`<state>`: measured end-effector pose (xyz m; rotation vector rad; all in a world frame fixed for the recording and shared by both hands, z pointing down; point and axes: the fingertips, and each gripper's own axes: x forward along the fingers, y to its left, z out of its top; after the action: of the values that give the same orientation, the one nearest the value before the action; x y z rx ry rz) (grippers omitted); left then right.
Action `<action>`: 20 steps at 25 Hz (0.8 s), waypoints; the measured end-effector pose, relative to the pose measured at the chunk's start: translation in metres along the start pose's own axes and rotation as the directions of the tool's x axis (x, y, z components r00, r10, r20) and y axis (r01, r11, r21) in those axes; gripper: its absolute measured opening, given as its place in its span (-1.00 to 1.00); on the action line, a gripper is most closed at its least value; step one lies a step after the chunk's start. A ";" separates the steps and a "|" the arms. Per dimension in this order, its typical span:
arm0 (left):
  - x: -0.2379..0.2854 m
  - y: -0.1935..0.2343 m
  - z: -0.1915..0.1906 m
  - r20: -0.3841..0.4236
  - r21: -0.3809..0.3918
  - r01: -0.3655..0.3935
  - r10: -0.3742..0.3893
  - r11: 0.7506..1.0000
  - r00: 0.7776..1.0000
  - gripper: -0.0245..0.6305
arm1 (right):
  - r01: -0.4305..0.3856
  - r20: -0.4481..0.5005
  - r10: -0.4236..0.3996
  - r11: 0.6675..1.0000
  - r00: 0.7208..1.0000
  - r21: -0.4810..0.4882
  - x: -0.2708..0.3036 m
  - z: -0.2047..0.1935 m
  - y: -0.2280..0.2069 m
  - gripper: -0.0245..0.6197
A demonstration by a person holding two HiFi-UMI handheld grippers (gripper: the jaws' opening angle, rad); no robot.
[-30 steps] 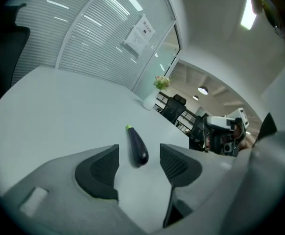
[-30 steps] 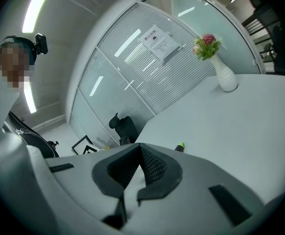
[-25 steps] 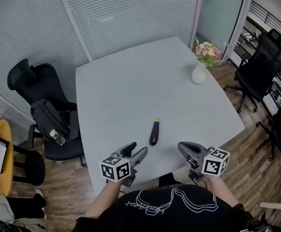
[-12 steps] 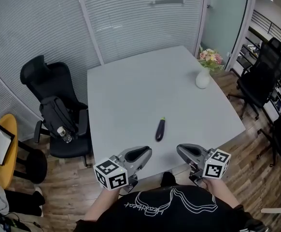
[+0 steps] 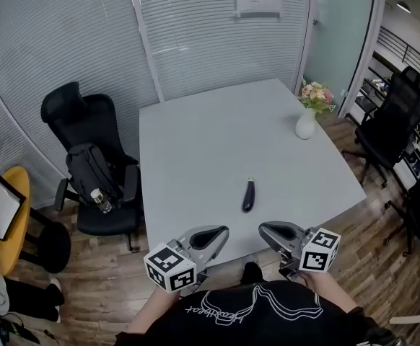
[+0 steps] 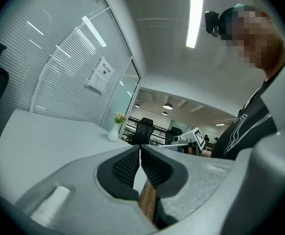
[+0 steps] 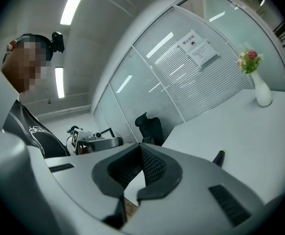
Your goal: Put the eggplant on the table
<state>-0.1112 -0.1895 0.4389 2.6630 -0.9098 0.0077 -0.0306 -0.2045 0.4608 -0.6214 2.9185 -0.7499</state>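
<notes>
One eggplant lies on one table; left claw and right claw clenched, empty.

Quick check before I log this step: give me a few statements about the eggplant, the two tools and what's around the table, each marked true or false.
1. The eggplant lies on the table, touched by neither tool. True.
2. The left tool grips the eggplant. False: its jaws are shut on nothing.
3. The right tool stands wide open. False: its jaws are shut and hold nothing.
4. A vase of flowers stands near the table's far right corner. True.
5. The backpack lies on the table. False: it sits on the black chair left of the table.
</notes>
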 end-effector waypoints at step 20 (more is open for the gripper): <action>-0.028 -0.010 -0.018 0.007 -0.023 -0.043 0.043 0.999 0.999 -0.86 | 0.025 -0.035 -0.025 1.000 0.999 0.009 -0.006 -0.025 0.017 -0.90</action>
<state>-0.1259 -0.1601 0.4503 2.6237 -0.9631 -0.0033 -0.0358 -0.1774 0.4748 -0.6520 2.9421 -0.7851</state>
